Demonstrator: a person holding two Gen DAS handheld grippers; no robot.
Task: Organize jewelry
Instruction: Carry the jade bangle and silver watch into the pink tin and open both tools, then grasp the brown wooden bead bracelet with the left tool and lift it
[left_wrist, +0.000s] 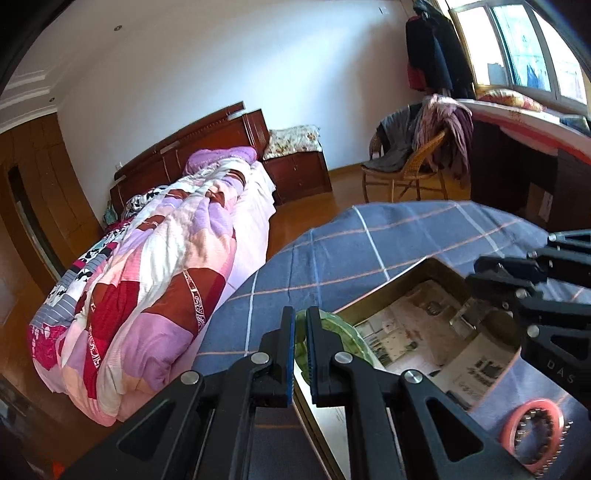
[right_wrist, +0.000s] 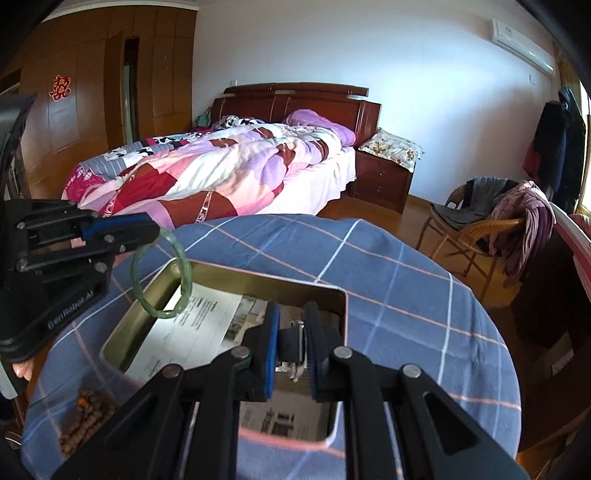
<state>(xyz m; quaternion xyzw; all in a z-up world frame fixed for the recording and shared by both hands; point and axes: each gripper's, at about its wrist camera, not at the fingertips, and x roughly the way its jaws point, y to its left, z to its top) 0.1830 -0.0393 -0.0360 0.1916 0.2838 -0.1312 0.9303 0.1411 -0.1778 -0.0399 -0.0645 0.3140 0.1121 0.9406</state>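
- Over the near-left corner of the tin box (right_wrist: 258, 284), on the table with the blue checked cloth (right_wrist: 388, 295), we see the left gripper (right_wrist: 157, 236) nearly closed, pinching a green bangle (right_wrist: 162, 275) by its rim; the ring hangs down over the box opening.
- In its own wrist view the left gripper (left_wrist: 301, 347) shows the bangle (left_wrist: 332, 328) edge-on between the blue pads.
- Right gripper (right_wrist: 291, 347): jaws narrowed onto a small metal-and-dark piece (right_wrist: 293, 347), possibly a clasp or brooch; we cannot tell which. It hovers above the box interior, which is lined with printed paper (right_wrist: 199, 325).
- Still out on the cloth: a pink ring-shaped case with beads (left_wrist: 535, 432) at near right, and a brown bead string (right_wrist: 88, 417) at near left.
- Handling judgement, bangle: rigid, smooth, probably glassy and brittle; a rim pinch lets it swing and slip. We would lower it until it rests on the paper before letting go, not drop it.
- Handling judgement, small piece: light, hard, easily twisted out of the pads; hold across its widest flat faces.
- Bead string: limp; take it at the middle of the heap.
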